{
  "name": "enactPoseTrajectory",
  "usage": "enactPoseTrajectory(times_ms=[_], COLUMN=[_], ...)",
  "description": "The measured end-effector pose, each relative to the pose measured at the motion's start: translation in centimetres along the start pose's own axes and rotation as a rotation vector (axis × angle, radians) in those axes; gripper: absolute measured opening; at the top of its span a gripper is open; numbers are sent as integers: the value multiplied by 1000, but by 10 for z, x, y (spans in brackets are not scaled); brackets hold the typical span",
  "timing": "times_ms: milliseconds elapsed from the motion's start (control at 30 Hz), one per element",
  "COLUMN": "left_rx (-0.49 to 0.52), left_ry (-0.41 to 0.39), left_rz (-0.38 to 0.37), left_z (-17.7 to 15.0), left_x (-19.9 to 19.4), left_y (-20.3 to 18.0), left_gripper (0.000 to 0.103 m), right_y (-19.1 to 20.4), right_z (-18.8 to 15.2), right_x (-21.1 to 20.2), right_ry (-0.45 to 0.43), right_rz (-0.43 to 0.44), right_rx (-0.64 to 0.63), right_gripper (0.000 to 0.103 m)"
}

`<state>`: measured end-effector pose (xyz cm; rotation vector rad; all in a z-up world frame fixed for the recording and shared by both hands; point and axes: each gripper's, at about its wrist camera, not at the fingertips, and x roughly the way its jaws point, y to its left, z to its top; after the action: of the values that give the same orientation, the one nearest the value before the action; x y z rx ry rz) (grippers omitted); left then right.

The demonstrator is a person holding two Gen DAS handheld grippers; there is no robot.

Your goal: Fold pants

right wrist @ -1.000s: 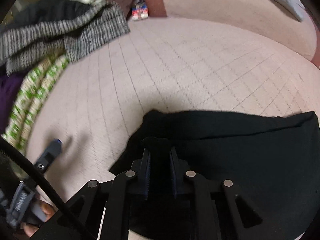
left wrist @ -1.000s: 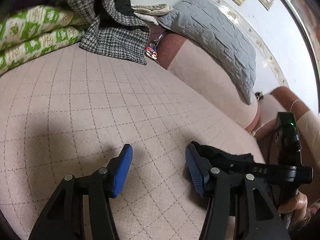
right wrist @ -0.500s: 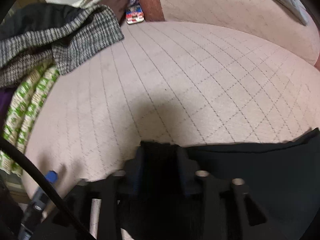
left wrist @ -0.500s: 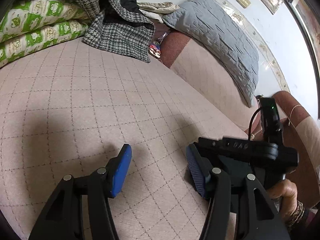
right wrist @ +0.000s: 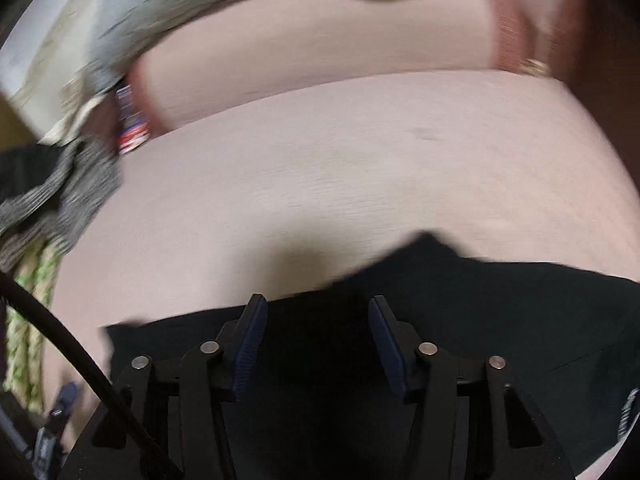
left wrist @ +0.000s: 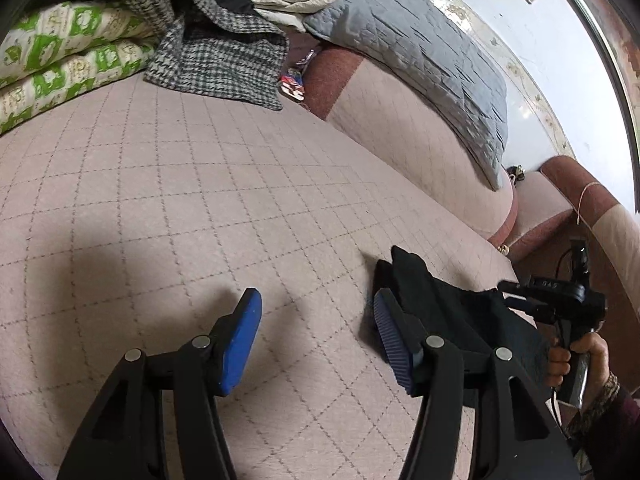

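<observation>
Black pants (right wrist: 460,312) lie on pink quilted sofa seat (left wrist: 200,200).

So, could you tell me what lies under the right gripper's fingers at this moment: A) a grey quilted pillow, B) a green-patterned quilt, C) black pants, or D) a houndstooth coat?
C: in the right wrist view the right gripper hangs with its jaws apart over the black pants spread on the pink quilted sofa seat.

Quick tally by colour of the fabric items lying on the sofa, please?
Black: 1, the black pants
Green-and-white: 1, the folded printed quilt
Black-and-white: 1, the houndstooth woven cloth
Grey: 1, the quilted grey pillow
Total: 4
</observation>
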<state>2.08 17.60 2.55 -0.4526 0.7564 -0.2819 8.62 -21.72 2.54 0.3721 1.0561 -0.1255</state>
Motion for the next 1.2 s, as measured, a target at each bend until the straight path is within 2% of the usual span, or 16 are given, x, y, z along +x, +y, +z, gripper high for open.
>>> enactPoseTrajectory(times_ms=[133,200,333,400,433,467,567,633,667,767,867,967,1000,1033,1133,1200], left_rx=[17,25,42,62,74,91,118,108,102,60,9,-67,-84,-107,-149,-147], left_ry=[-4,10,48,66,72,79,110,156,191,175,184,191,189,186,170,164], left_rz=[3,16,36,37,27,14,22,21,43,21,-28,-76,-88,-99,-129,-139], left_z=[-5,-9,-13,-12,-11,-10,-9,-9,-11,-14,-15,-13,-12,-10,-6,-5], left_x=[2,4,9,15,19,23,44,59,68,63,59,55,54,52,47,45], left_y=[-10,-13,-25,-36,-43,-50,-67,-69,-68,-59,-42,-25,-23,-18,-12,-14], left_gripper=[58,58,58,58,58,58,56,24,10,10,10,10,10,10,10,10], right_y=[-33,-39,-28,-11,1,18,61,91,108,150,182,195,195,195,197,198], right_z=[15,27,48,48,43,37,17,3,-4,-18,-30,-29,-25,-23,-17,-15], right_x=[27,42,45,27,15,2,-12,-10,-5,16,51,85,87,84,65,58], right_ry=[40,45,17,-45,-75,-81,16,102,142,240,305,344,357,370,331,353], right_rz=[-73,-76,-154,-182,-152,-64,191,308,343,419,388,329,338,354,328,314], right_rx=[6,25,-9,-60,-85,-115,-180,-229,-251,-285,-305,-253,-223,-210,-240,-223], right_gripper=[55,55,56,56,56,56,51,28,25,24,24,34,44,48,49,49])
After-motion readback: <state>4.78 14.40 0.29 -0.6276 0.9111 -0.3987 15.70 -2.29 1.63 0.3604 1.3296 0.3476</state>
